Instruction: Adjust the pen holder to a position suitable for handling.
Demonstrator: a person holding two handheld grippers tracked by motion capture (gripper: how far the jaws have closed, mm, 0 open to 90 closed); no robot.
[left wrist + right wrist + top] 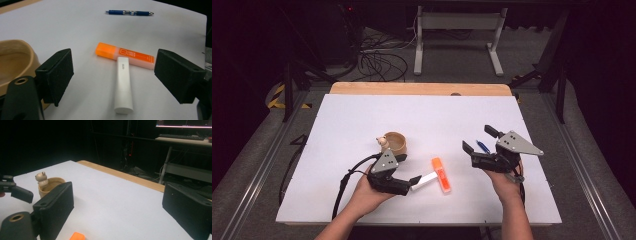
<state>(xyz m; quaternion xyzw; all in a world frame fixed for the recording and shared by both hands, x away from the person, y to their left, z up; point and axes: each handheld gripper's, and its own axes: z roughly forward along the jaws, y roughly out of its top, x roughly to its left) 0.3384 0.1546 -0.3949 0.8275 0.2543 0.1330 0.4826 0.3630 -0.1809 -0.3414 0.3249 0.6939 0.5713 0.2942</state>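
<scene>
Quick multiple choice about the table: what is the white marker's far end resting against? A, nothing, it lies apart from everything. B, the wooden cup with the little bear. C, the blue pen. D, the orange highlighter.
D: in the left gripper view the white marker lies between the open jaws of the left gripper, and its far end meets the side of the orange highlighter, forming a T; the blue pen lies well beyond.
</scene>
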